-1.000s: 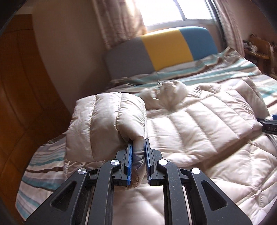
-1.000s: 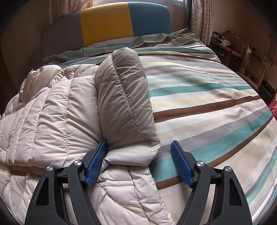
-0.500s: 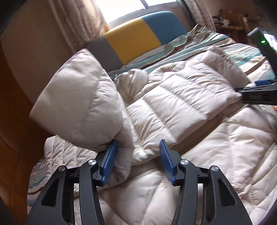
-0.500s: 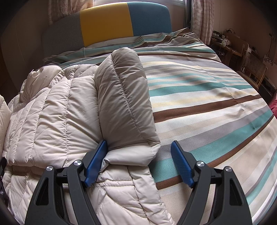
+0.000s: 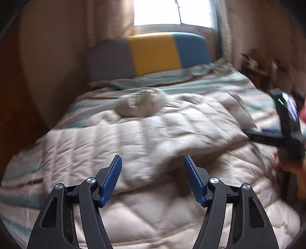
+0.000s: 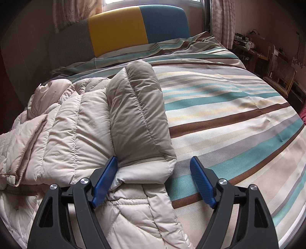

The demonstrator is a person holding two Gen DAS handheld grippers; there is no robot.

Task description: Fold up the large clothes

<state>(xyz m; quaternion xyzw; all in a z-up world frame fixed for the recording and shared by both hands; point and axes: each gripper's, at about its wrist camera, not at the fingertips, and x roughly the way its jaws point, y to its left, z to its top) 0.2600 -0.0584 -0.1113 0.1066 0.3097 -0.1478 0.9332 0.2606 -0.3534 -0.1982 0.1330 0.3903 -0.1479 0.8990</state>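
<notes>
At the bottom of the left wrist view the left gripper hangs over the cream down coat, its jaws spreading apart at this moment. The blue pads have let go; only blurred quilting lies under the gap, and nothing is pinched. The picture is smeared by motion, so the seams are hard to follow.

At the bottom of the right wrist view the right gripper also stands released and is widening slightly. Its left pad rests against the cuff end of a sleeve, while the right pad stands clear over the striped bedspread. The sleeve lies folded in along the coat's right edge, running up the middle of that frame.

The coat is spread flat on the bed, filling the lower and left parts of both views. In the middle of the left view, a folded panel lies across its body. At that view's right edge the other gripper's black frame shows, with a hand under it.

Farther up, a bunched pale lump, the hood or collar, sits at the coat's far end. Beyond it come the striped bedding, then a headboard of grey, yellow and blue, then a bright window with curtains. A cluttered wooden desk stands at the upper right.
</notes>
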